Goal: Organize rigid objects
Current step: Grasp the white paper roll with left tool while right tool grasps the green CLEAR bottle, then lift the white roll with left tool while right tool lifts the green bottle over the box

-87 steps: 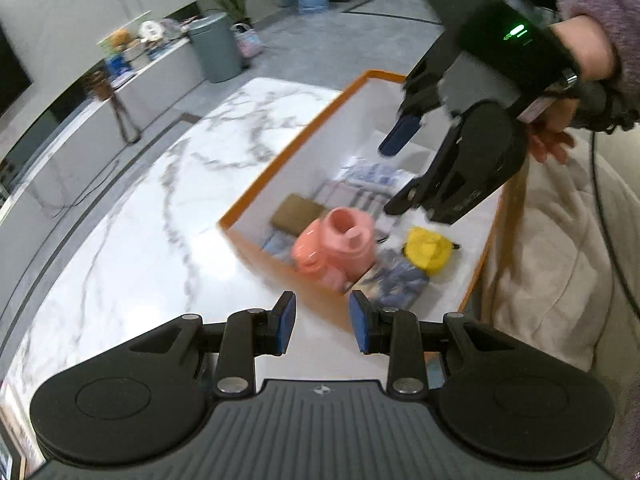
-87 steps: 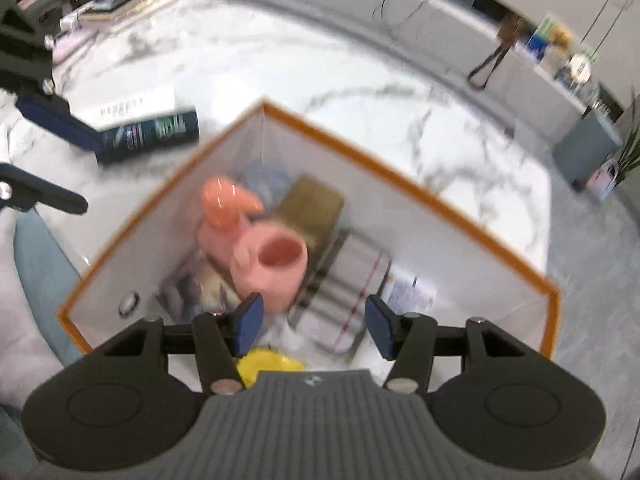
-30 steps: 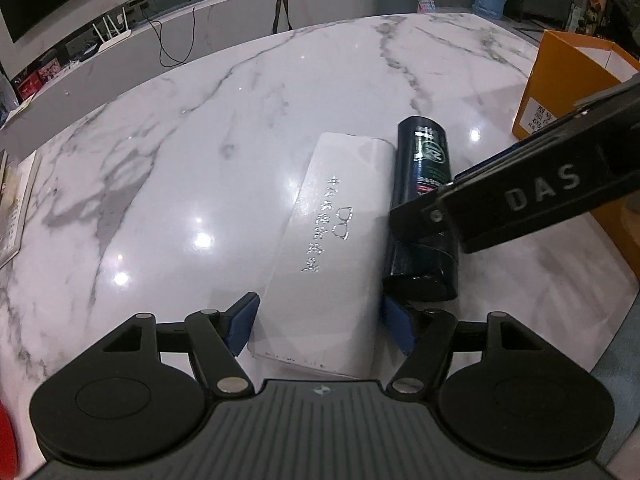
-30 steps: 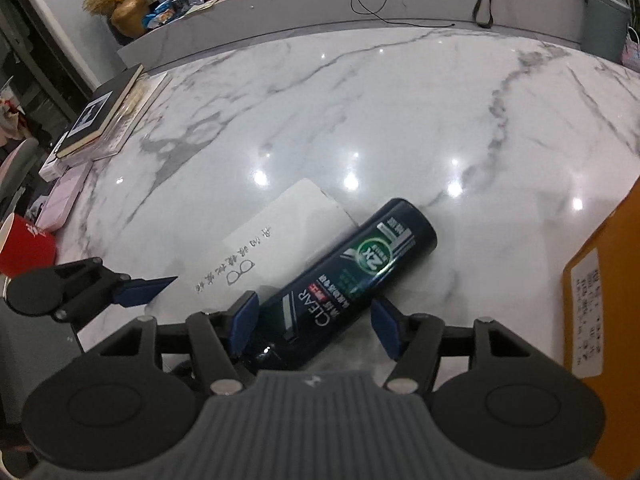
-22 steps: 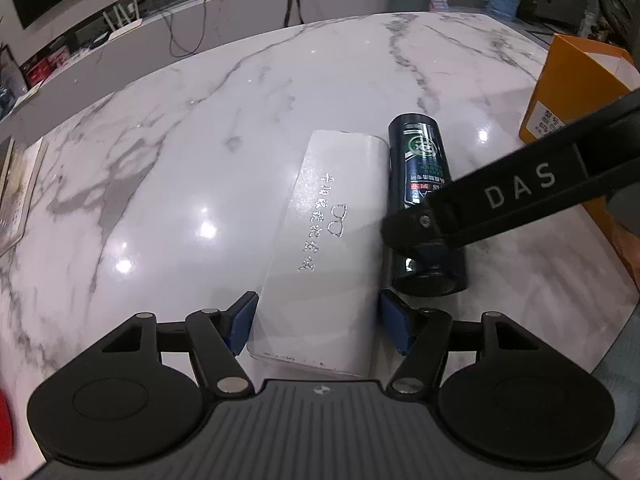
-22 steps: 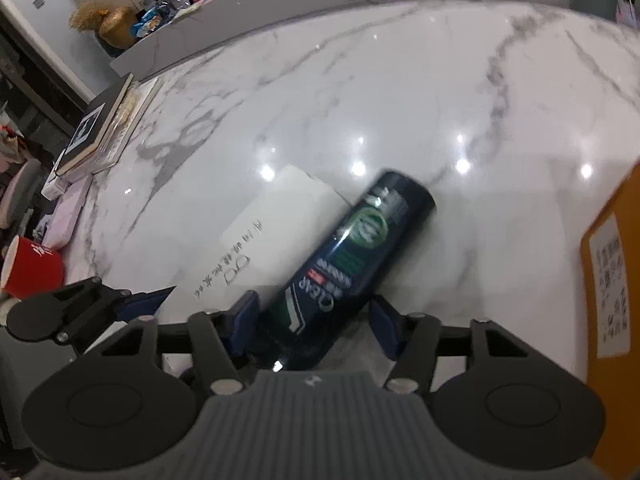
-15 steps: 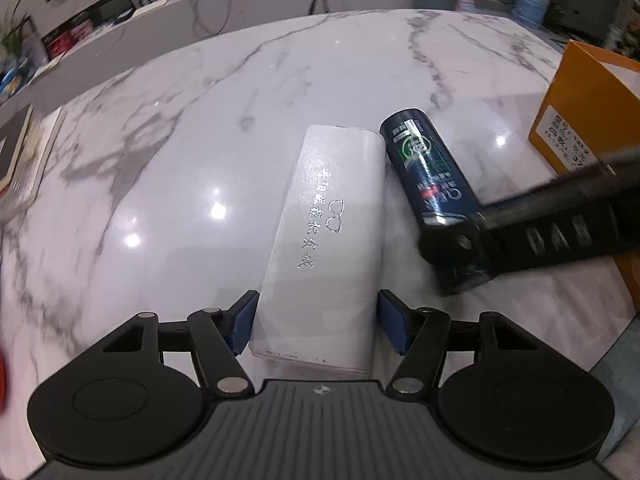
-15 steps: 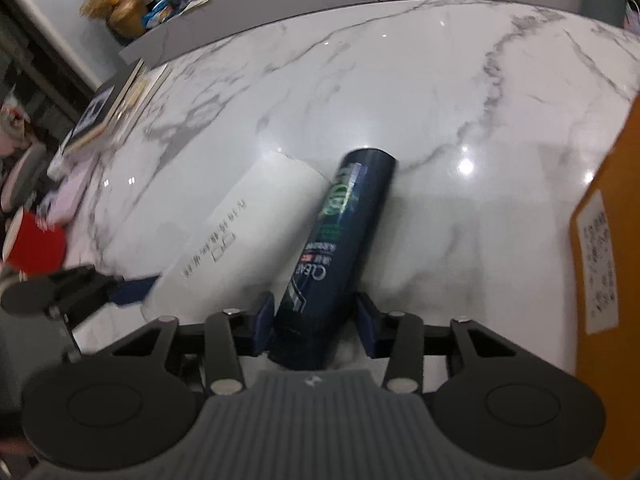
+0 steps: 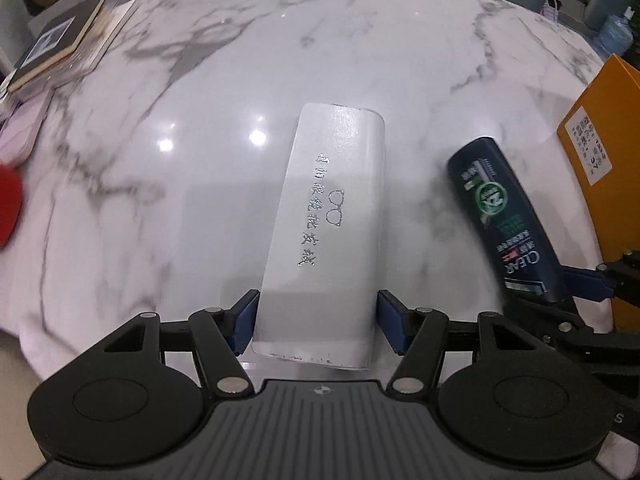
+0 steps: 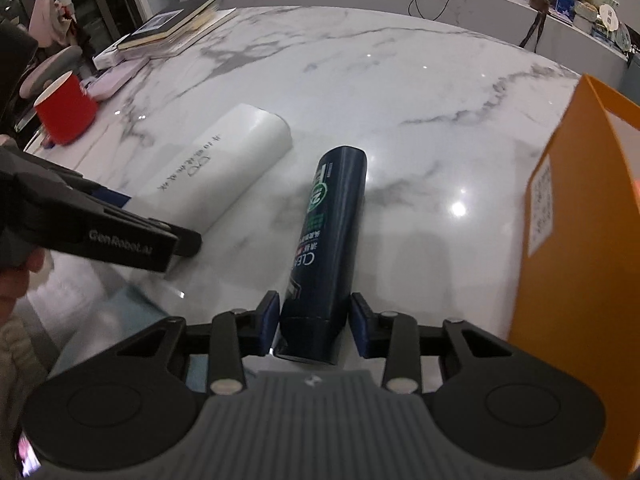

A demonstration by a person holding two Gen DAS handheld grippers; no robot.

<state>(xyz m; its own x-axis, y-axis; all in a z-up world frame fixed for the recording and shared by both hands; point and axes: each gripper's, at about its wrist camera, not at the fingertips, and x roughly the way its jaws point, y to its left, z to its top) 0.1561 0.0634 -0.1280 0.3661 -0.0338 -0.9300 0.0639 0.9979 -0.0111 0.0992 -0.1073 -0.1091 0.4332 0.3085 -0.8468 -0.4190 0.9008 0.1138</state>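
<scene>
Marble counter (image 9: 360,60) carrying an orange box (image 10: 580,240) at its right edge; white glasses case (image 9: 328,232) lying flat, its near end between the pads of the left hand-held gripper (image 9: 316,322) — apparently touching both sides, though blur leaves the grip uncertain; dark shampoo bottle (image 10: 332,240) well apart from it, cap end clamped in the right hand-held gripper (image 10: 314,324), whose jaws have just been closing; lift each level — carry toward the box without tilting.

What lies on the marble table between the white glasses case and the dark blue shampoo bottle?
Nothing: bare marble table separates the white glasses case from the dark blue shampoo bottle, clearest in the right wrist view.
</scene>
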